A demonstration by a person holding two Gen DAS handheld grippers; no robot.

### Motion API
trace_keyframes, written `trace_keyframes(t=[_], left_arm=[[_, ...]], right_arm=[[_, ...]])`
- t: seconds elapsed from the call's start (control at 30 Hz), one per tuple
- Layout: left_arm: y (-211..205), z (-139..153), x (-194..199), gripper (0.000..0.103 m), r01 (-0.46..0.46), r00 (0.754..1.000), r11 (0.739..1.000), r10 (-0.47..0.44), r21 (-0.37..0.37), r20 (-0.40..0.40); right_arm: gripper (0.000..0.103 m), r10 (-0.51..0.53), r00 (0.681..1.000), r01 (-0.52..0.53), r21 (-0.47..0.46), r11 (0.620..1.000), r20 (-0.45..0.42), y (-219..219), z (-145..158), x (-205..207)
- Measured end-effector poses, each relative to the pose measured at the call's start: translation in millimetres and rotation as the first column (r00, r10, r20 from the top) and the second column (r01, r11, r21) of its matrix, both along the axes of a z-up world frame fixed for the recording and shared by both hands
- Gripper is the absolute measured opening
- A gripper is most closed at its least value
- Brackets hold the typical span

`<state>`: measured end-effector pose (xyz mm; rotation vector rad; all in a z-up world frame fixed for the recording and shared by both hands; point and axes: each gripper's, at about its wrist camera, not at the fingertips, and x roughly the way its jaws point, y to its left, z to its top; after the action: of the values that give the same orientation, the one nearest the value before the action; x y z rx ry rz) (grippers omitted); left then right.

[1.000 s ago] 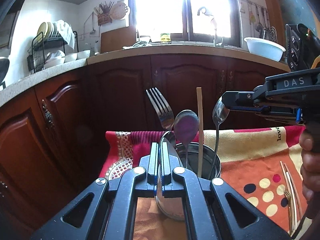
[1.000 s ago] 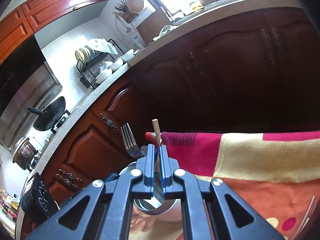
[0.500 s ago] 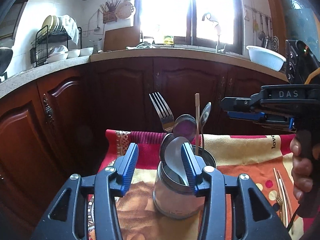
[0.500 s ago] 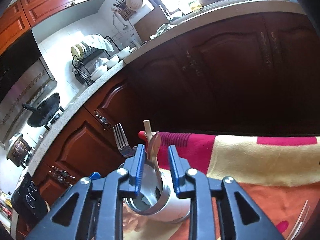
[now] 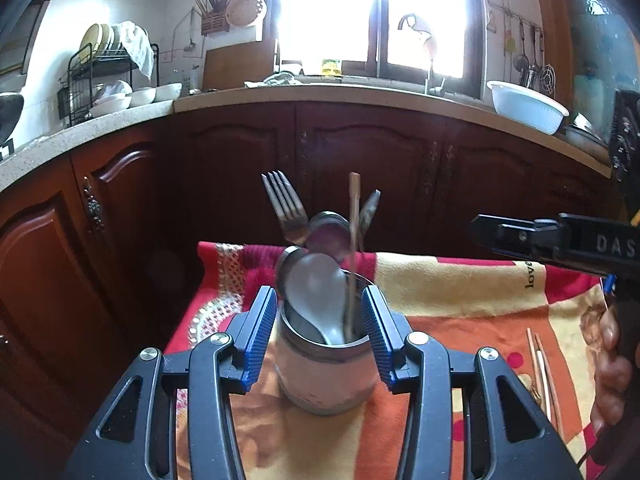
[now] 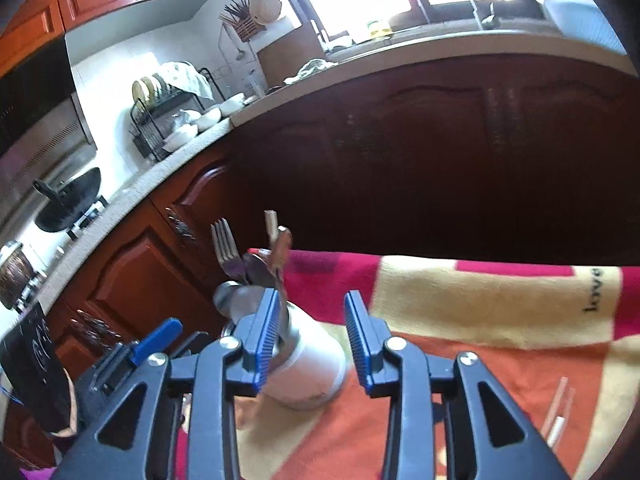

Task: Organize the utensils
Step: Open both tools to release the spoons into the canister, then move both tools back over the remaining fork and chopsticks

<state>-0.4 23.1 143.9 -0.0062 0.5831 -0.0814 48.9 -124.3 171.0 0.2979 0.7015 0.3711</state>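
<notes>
The metal utensil holder (image 5: 326,368) stands upright on the desk, on a blanket (image 5: 460,304) patterned in red, orange and cream; inside it stand a fork (image 5: 285,208) with its tines up, a pale ladle-shaped spoon (image 5: 318,292), a wooden chopstick (image 5: 354,240) and at least two metal spoons (image 5: 330,234) with their bowls up. The left gripper (image 5: 320,332) has its jaws parted on either side of the holder's rim, the blue pads just beside the metal and not pressing on it. The right gripper (image 6: 310,330) has just been opening its jaws; they stand apart with nothing clamped between them, the holder (image 6: 308,372) showing low in the gap and behind the left-hand pad. More chopsticks (image 5: 540,364) lie flat on the blanket to the right of the holder, well apart from it; a person's hand (image 5: 610,364) holds the right gripper's handle at the right edge of the left wrist view.
</notes>
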Motion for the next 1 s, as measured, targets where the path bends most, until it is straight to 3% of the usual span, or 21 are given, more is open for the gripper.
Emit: trace_keyframes(t=[1.0], left_arm=[[-100.8,-20.9,-15.7,0.069,0.123,0.982,0.992,-0.127,-0.036,-0.138]], right_arm=[[0.04,-0.198,0.975,0.182,-0.144,0.973,-0.105,-93.3,-40.5,-85.9]])
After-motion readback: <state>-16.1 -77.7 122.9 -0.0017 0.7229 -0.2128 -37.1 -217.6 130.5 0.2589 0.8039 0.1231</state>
